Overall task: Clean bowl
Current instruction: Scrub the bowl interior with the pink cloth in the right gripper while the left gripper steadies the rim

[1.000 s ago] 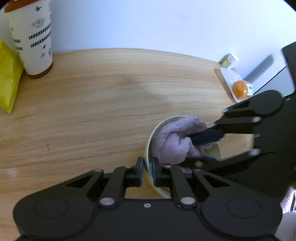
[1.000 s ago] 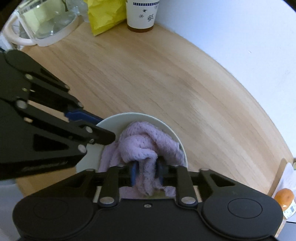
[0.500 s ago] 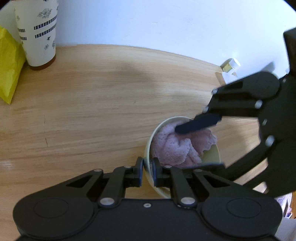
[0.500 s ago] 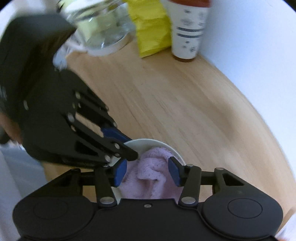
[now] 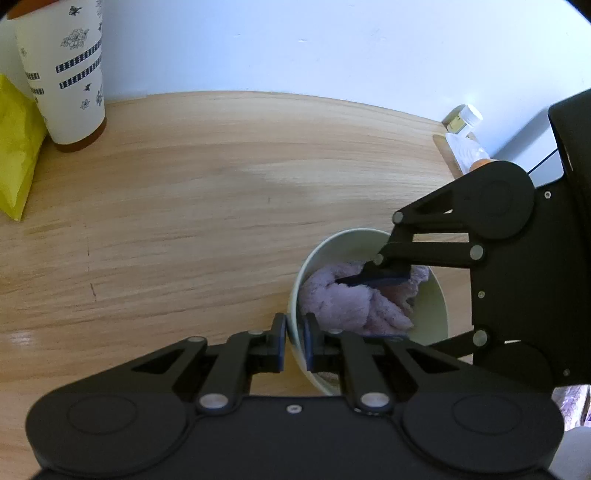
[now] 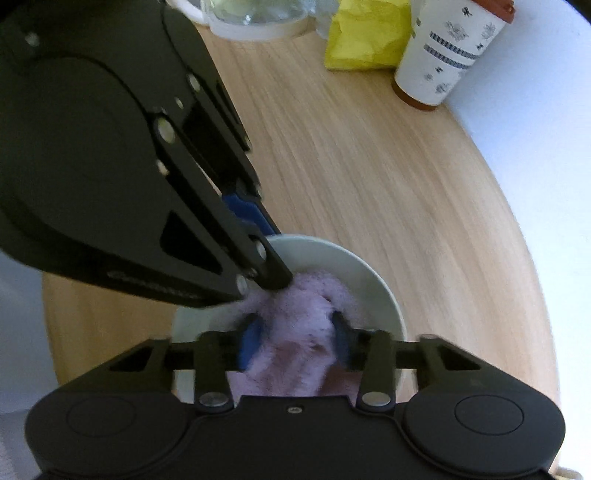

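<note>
A pale green bowl (image 5: 432, 310) stands on the wooden table with a crumpled purple cloth (image 5: 343, 302) inside. My left gripper (image 5: 294, 332) is shut on the bowl's near rim, one pad inside and one outside. My right gripper (image 5: 376, 306) reaches down into the bowl from the right. In the right wrist view its jaws are closing around a fold of the cloth (image 6: 299, 317), with both blue pads pressed into it. That view also shows the bowl (image 6: 354, 269) and the left gripper (image 6: 275, 254) clamped on its far-left rim. The bowl's bottom is hidden under the cloth.
A white patterned paper cup (image 5: 70, 74) and a yellow bag (image 5: 14, 158) stand at the back left by the wall. A glass jug (image 6: 255, 14) sits beyond them. A small bottle (image 5: 461, 118) lies at the table's right edge. Bare wood stretches left of the bowl.
The right gripper let go of the cloth, opened wide above the bowl, rolled, then dropped back and closed on the cloth. The left gripper and bowl stayed put.
</note>
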`<state>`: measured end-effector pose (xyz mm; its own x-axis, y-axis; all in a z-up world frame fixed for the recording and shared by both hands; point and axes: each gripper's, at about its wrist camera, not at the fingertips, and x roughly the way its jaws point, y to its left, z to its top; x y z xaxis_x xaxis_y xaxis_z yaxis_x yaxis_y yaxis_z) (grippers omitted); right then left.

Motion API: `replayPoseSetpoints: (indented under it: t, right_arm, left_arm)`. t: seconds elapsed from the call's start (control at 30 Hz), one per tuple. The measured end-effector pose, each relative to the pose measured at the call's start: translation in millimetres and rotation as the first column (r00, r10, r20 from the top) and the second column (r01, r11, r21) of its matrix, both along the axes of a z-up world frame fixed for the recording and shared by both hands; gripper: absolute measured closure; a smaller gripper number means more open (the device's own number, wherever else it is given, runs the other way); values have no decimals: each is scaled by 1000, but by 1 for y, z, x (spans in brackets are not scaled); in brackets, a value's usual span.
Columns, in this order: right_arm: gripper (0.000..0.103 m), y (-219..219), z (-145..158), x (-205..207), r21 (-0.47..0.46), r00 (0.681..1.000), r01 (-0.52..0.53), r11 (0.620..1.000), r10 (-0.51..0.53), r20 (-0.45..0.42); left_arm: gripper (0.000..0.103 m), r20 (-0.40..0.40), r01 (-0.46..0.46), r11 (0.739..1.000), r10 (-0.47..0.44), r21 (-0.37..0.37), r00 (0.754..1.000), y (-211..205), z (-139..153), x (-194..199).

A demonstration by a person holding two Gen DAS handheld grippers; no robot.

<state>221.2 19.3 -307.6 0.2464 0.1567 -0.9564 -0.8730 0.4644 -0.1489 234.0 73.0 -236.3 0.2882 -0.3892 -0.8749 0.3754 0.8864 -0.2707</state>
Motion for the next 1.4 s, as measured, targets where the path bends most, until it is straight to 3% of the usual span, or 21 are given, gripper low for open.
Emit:
replayPoseSetpoints:
  t: [0.37,0.67,0.9,1.1,1.3,1.4]
  right_arm:
    - [76,4,4,-19,-169,988,-41,985,65,139]
    - [76,-5,14,-13,-155,994,6,988,11,108]
    - [76,-10,-5,12,-102,998,25,994,-32,-61]
    - [75,-16,-8,33,-55,975,86,995,-95,-201]
    - [76,-29,-10,51,0,916,135,991,-125,-382]
    - [76,-42,-10,63,43,859,212,976,-166,-484]
  left_arm:
    - [94,6,16,1000,-16,22,1000,-4,1,-1]
    - [94,8,28,1000,-28,13,1000,-5,1,-2]
    - [94,-6,19,1000,-19,-16,1000,2,0,-1]
    - [96,0,5,1000,-5,-22,1000,3,1,1]
    - [98,13,3,1000,-3,-12,1000,2,2,0]
    - [98,21,10,1000,-10,2,1000,-1,3,-1]
